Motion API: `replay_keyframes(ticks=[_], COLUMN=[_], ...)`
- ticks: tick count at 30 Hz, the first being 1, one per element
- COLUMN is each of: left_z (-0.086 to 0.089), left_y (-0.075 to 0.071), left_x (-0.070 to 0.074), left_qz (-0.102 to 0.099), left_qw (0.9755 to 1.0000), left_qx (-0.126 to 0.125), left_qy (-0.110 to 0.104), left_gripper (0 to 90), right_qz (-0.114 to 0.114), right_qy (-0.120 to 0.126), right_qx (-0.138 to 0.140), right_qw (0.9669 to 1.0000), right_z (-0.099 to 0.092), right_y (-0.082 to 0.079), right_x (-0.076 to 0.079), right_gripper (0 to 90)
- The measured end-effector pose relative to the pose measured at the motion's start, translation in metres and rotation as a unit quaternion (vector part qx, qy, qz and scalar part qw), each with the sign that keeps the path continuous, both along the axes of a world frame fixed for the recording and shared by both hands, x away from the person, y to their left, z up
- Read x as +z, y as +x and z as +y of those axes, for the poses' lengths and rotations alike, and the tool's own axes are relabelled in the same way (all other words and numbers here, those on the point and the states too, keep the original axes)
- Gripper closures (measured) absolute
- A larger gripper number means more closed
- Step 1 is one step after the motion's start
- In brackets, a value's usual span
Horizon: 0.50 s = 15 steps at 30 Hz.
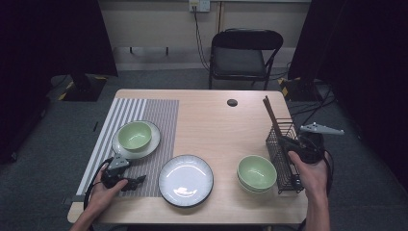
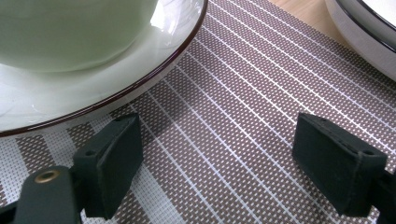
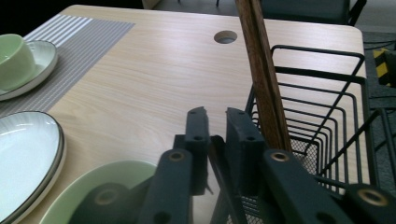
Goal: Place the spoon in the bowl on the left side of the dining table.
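Note:
My right gripper (image 1: 285, 142) (image 3: 218, 135) is at the near left wall of a black wire basket (image 1: 284, 166) (image 3: 322, 93) on the table's right side. Its jaws stand close together with a narrow gap, and a thin wire of the basket runs between them. I see no pad pressing on the wire. Brown wooden chopsticks (image 1: 270, 113) (image 3: 261, 70) lean out of the basket just beside the jaws. My left gripper (image 1: 137, 182) (image 2: 217, 154) rests open on the striped placemat (image 1: 159, 115) (image 2: 233, 93), nothing between its pads.
A green bowl (image 1: 134, 134) (image 2: 60, 32) sits on a white plate (image 1: 153, 144) on the placemat. Another white plate (image 1: 185, 180) (image 3: 23, 154) lies at the front middle. Stacked green bowls (image 1: 256, 172) (image 3: 102, 182) stand left of the basket. A black chair (image 1: 243, 53) is behind the table.

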<state>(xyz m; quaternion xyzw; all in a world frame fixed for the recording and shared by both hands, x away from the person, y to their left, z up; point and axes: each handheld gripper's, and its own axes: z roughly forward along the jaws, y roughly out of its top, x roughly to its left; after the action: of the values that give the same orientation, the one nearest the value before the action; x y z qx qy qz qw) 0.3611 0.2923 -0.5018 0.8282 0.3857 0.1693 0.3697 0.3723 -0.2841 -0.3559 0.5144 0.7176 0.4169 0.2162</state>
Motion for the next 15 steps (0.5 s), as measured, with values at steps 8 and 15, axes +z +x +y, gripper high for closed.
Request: replay_keyframes(ticks=[8, 15], left_z=[0.0002, 0.0002], left_y=[0.0001, 0.0001], left_x=[0.0000, 0.0000], left_qz=[0.000, -0.001], left_qw=[1.0000, 1.0000], left_qx=[-0.001, -0.001], left_qy=[0.000, -0.001], left_gripper=[15.6, 15.6], right_qz=[-0.007, -0.009], right_qy=[0.005, 0.005], right_qx=[-0.002, 0.001], right_qw=[1.0000, 0.9999], right_z=[-0.0017, -0.0011], right_y=[-0.0028, -0.0051], right_x=[0.0017, 0.0037], right_gripper=[79.9, 81.0])
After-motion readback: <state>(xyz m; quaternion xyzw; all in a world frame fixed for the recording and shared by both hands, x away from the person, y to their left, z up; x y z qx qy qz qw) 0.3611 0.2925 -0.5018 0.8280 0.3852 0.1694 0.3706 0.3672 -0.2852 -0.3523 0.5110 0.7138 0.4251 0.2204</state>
